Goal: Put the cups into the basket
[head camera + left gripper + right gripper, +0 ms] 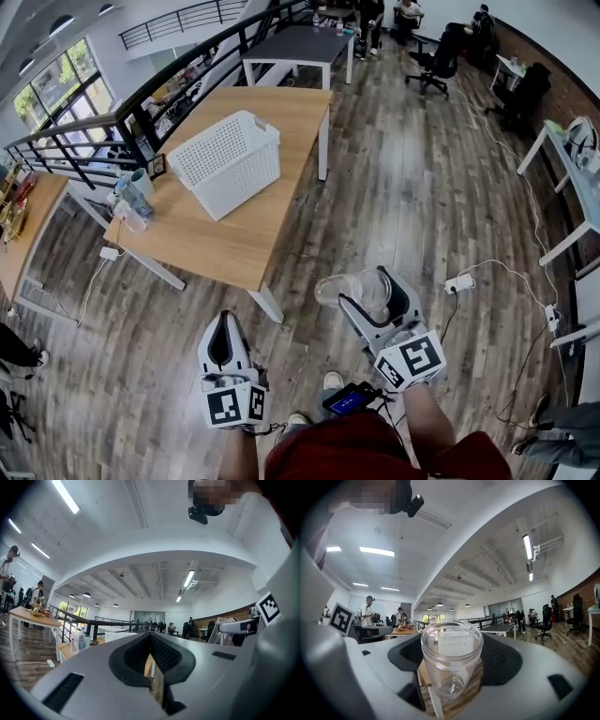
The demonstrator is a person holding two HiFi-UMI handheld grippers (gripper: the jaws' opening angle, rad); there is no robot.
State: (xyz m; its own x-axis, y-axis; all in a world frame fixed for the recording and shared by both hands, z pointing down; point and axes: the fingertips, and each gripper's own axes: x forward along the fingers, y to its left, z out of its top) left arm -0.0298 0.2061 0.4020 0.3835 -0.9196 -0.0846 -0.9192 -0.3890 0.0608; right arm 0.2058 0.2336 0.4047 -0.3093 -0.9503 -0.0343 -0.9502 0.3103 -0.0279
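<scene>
1. Cup, clear plastic and empty, is seen right of centre in the lower half of the head view. It is clamped on its side between the jaws of the right gripper.
2. In the right gripper view the cup is shown at the centre of the frame, with its open mouth turned toward the camera. The black pads of the right gripper are pressed against it on both sides.
3. The left gripper is held low at the lower left of the head view. In the left gripper view the jaws of the left gripper are seen drawn together, with nothing between them.
4. The white basket is set on the wooden table in the upper left of the head view. It is well apart from the cup and both grippers.
5. Water bottles are stood at the left corner of the table, near the basket but apart from it.
6. Both grippers are held out over the plank floor, off the near edge of the table.
</scene>
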